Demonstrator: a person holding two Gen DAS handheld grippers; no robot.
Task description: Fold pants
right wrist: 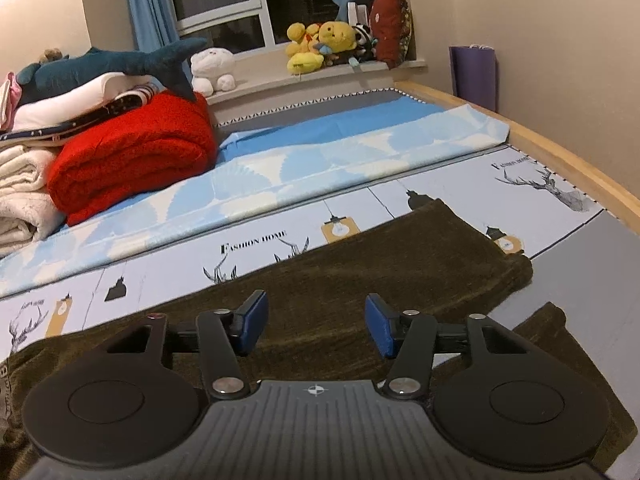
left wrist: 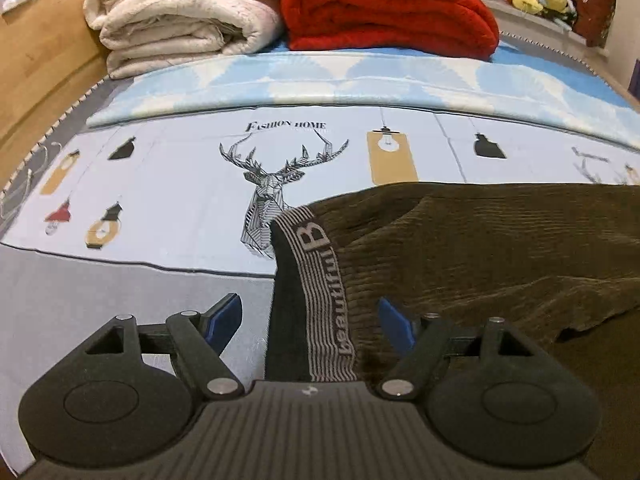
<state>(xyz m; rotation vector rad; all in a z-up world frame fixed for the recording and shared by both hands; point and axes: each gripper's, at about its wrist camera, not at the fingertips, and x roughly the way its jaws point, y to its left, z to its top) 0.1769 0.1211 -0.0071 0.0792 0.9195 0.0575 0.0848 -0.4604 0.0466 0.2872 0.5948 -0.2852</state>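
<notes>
- Left wrist view: left gripper [left wrist: 310,316] jaws wide apart, straddling the pants [left wrist: 480,248] waistband [left wrist: 320,280]; contact unclear.
- Right gripper [right wrist: 316,324] jaws apart, empty, above pants [right wrist: 360,272]; near part hidden.

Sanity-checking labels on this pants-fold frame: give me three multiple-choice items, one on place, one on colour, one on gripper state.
1. The dark brown corduroy pants lie on:
A. the printed deer bedsheet
B. the window sill
C. the floor

2. The folded fleece blanket beside the cream blanket is:
A. blue
B. red
C. green

3. The left gripper is:
A. shut on the pants
B. out of view
C. open

Key: 1 A, pants spread across the sheet; 2 B, plainly red; 3 C, jaws apart astride the striped waistband. The right gripper is open too.
</notes>
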